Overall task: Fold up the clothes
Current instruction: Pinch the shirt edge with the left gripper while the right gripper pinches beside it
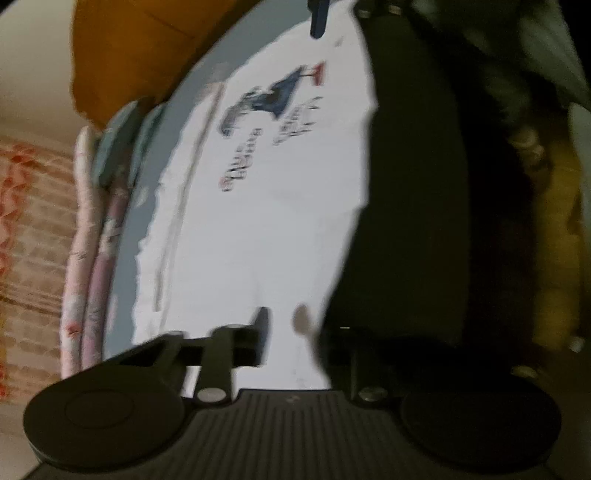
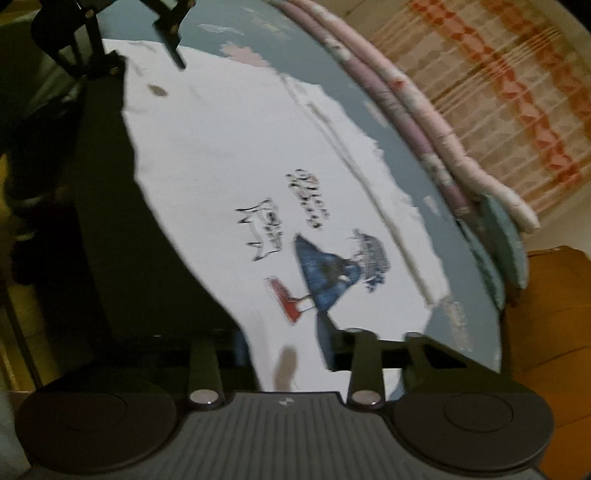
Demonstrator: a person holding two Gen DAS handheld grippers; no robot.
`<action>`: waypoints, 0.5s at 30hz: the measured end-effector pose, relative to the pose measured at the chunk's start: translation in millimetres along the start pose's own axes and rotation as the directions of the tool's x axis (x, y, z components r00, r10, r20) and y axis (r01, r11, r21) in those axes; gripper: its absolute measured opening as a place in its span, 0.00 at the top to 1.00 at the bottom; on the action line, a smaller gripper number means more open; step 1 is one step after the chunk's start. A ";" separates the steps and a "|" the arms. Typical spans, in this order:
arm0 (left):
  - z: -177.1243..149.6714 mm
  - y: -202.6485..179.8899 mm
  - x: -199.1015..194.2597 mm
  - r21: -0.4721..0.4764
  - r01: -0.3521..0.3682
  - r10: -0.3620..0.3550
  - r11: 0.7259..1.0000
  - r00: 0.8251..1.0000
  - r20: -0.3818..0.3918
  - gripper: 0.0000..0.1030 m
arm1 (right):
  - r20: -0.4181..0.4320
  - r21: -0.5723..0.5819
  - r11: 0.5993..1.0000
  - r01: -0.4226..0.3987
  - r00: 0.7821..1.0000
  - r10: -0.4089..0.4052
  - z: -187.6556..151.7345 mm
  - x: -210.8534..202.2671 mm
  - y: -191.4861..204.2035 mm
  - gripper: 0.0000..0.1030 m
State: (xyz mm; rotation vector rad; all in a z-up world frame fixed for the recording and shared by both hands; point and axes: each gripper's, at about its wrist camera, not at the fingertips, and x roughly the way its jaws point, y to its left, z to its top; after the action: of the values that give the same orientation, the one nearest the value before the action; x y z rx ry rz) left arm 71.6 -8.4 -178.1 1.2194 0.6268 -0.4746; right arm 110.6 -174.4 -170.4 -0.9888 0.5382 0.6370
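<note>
A white T-shirt (image 1: 258, 229) (image 2: 229, 166) with a blue, red and black print lies flat on a grey-blue sheet (image 1: 123, 229) (image 2: 332, 62). A dark cloth or shadowed area (image 1: 424, 184) (image 2: 122, 240) covers one long side of the shirt; blur hides which it is. My left gripper (image 1: 295, 328) (image 2: 147, 62) is low over one end of the shirt, jaws apart, white cloth showing between them. At the opposite end, by the print, my right gripper (image 2: 282, 343) (image 1: 343, 18) is also open over the shirt.
Rolled pink and lilac bedding (image 1: 81, 258) (image 2: 424, 110) lines the far edge of the sheet. Beyond it hangs an orange-patterned fabric (image 1: 29, 221) (image 2: 517, 92). An orange-brown box-like object (image 1: 129, 48) (image 2: 546, 314) stands off the end by the right gripper.
</note>
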 end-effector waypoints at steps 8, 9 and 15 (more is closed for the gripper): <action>4.6 25.8 0.1 -0.042 0.028 -0.027 0.999 1.000 0.007 0.94 | 0.003 0.000 0.998 -0.060 0.998 0.060 11.8 -4.4 -16.3 0.90; 5.2 29.5 0.2 -0.048 0.028 -0.028 0.998 1.000 0.008 0.95 | 0.007 0.008 0.998 -0.059 0.998 0.059 14.1 -4.8 -22.1 0.90; 8.8 57.6 6.3 -0.082 -0.015 0.017 0.997 1.000 0.020 0.96 | 0.027 0.008 1.000 -0.024 0.999 0.024 29.2 -0.8 -48.6 0.90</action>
State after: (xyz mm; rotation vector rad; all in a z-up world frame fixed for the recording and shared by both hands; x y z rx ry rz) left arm 115.0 -0.5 -139.6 1.1403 0.6131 -0.4435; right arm 147.9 -168.2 -128.3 -0.9658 0.5292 0.6679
